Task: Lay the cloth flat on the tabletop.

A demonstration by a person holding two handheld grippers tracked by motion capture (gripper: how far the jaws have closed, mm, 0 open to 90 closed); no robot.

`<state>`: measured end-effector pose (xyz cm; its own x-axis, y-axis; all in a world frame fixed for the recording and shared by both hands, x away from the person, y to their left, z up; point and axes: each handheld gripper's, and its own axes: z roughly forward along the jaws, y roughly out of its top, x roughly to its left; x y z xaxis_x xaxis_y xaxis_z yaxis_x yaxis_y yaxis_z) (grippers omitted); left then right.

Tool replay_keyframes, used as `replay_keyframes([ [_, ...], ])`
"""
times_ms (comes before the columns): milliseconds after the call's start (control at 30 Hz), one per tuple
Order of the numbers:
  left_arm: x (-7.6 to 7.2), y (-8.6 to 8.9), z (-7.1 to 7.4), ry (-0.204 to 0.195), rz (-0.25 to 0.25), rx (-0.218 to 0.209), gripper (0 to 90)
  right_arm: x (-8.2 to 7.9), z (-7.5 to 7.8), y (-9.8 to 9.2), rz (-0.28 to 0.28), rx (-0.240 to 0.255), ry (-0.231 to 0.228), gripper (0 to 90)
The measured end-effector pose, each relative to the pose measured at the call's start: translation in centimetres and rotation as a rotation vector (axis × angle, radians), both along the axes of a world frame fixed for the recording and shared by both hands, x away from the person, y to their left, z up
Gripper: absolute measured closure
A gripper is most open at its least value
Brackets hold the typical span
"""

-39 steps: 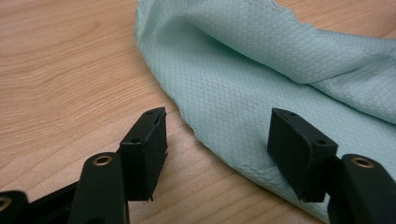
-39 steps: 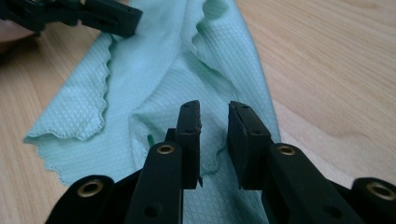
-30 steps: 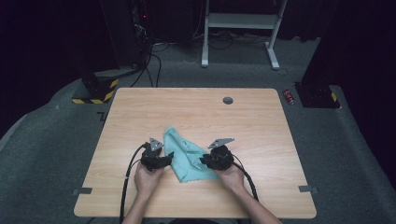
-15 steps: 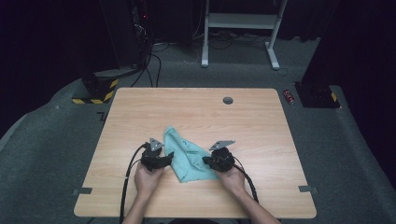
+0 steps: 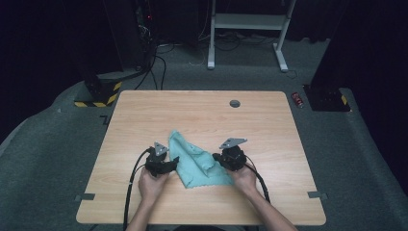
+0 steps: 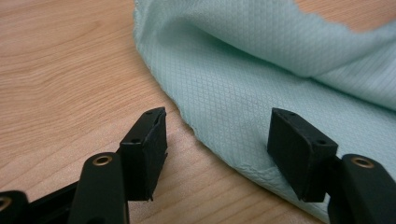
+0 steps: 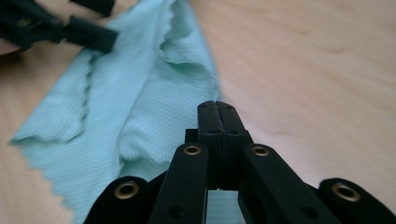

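A light teal cloth point(image 5: 195, 161) lies rumpled on the wooden table point(image 5: 202, 115) between my two grippers. My left gripper point(image 5: 173, 164) is at its left edge and open. In the left gripper view one jaw hangs over bare wood and the other over the cloth point(image 6: 261, 88), with the hem between them and the left gripper point(image 6: 217, 140) not pressing on it. My right gripper point(image 5: 216, 161) is at the cloth's right edge. In the right gripper view the right gripper point(image 7: 217, 109) has its jaws pressed together on a raised fold of the cloth point(image 7: 140, 107).
A small dark round grommet point(image 5: 235, 103) sits near the table's far edge. Cables trail from both grippers toward the near edge. Bare wood lies to the far side, left and right of the cloth. Beyond the table are a desk frame point(image 5: 245, 29) and dark equipment on the grey floor.
My right gripper has closed and lifted slightly at the cloth's right edge, and that edge now stands a little raised. The left gripper has kept still.
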<state>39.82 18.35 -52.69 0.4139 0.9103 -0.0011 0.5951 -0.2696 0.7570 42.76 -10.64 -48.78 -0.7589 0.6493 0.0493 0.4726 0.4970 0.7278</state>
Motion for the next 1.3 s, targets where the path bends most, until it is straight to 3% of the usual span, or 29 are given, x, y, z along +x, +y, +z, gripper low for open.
replay_keyframes([
  [167,0.0,0.0,0.0,0.000,-0.001,0.000,37.7,2.4,1.0,-1.3,-0.074,-0.046,-0.041,90.0],
  [267,0.0,0.0,0.0,0.000,0.001,-0.001,37.7,4.1,1.1,-2.0,-0.123,-0.076,-0.041,90.0],
  [533,0.0,0.0,0.0,0.000,0.000,0.002,37.5,8.0,0.2,-3.2,-0.257,-0.132,-0.021,90.0],
  [633,0.0,0.0,0.0,0.000,0.001,0.000,37.4,8.9,-0.5,-3.5,-0.307,-0.122,-0.010,90.0],
  [767,0.0,0.0,0.0,0.000,0.000,0.000,37.4,9.4,-1.6,-3.6,-0.329,-0.124,-0.002,88.1],
  [833,0.0,0.0,0.0,0.001,0.002,-0.002,37.4,9.2,-1.6,-3.7,-0.330,-0.102,0.006,81.1],
  [933,0.0,0.2,0.0,0.003,-0.003,-0.010,37.8,8.4,-0.5,-3.8,-0.306,-0.052,-0.005,77.5],
  [1067,-0.8,0.0,0.4,0.001,-0.022,-0.022,40.6,5.9,0.8,-3.9,-0.215,-0.018,-0.026,74.6],
  [1167,-2.1,-0.9,1.4,-0.001,-0.105,-0.026,41.0,3.8,0.8,-4.3,-0.152,-0.027,-0.018,73.3],
  [1300,-2.8,-2.8,2.0,0.025,-0.193,0.019,41.0,1.5,0.1,-5.0,-0.121,-0.020,0.007,70.7],
])
